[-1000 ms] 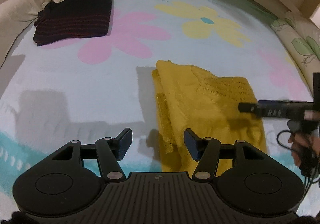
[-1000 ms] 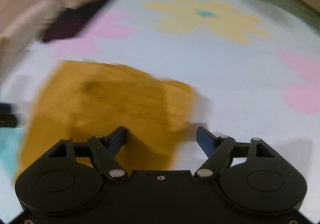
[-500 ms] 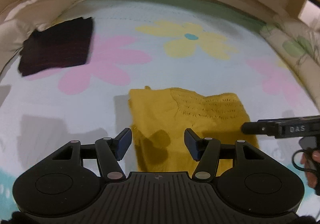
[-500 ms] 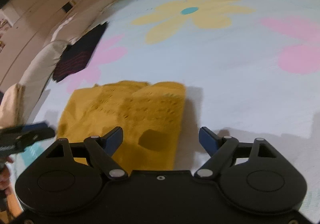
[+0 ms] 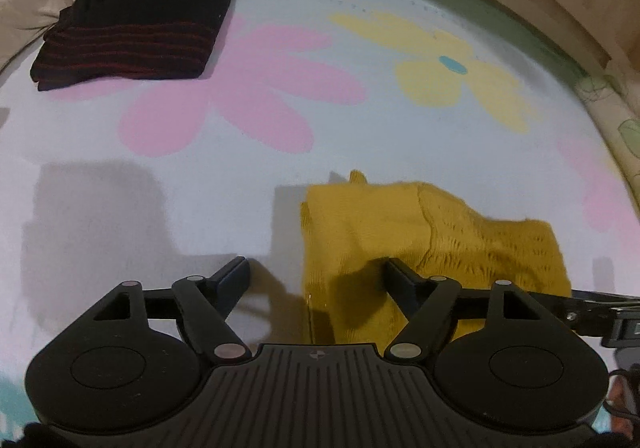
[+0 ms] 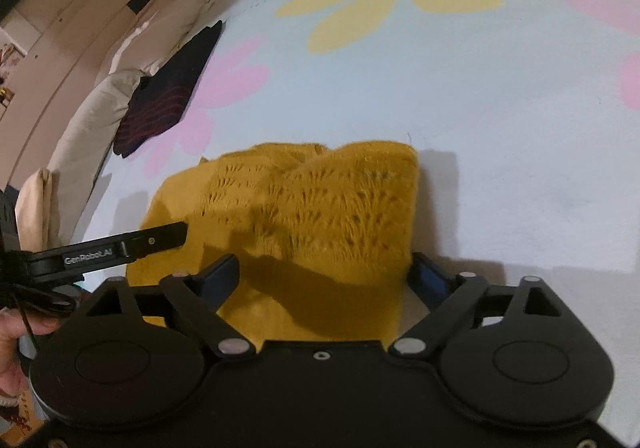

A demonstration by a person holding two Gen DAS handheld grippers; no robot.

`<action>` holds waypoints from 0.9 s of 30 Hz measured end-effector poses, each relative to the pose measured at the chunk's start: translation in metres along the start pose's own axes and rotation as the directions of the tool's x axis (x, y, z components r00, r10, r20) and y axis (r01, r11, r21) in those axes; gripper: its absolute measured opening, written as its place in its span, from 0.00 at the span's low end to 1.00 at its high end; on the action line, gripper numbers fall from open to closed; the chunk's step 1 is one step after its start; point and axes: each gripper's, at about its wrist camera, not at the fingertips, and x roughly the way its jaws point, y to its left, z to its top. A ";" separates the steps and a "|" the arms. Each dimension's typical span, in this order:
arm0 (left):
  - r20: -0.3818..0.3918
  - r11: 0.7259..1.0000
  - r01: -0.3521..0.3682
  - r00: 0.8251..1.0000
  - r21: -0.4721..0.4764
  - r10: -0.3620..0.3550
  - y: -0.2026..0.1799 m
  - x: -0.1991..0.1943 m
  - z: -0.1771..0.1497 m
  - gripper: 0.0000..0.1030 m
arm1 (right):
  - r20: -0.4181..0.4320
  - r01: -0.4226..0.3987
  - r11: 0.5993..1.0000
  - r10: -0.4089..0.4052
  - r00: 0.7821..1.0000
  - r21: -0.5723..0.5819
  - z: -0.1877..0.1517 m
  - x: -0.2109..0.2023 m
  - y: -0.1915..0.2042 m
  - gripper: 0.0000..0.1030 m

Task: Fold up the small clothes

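We see both wrist views angled steeply down, close over the bedsheet (image 5: 248,176). Shared: yellow knit (image 5: 400,224) at 6 o'clock, dark garment (image 6: 168,88) toward 10.

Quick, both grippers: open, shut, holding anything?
Left gripper: jaws opening, nothing gripped, above yellow knit edge.
Right gripper: jaws opening, nothing gripped.

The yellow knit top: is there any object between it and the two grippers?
Nothing visible. The yellow knit top lies right under both opening grippers, left gripper and right gripper. The folded dark garment sits far off.
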 end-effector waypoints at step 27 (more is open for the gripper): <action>-0.097 0.957 0.284 0.956 0.052 -0.278 0.002 -0.038 -0.082 0.83 | -0.075 -0.208 0.978 0.210 0.975 0.033 0.004 0.005 -0.015 1.00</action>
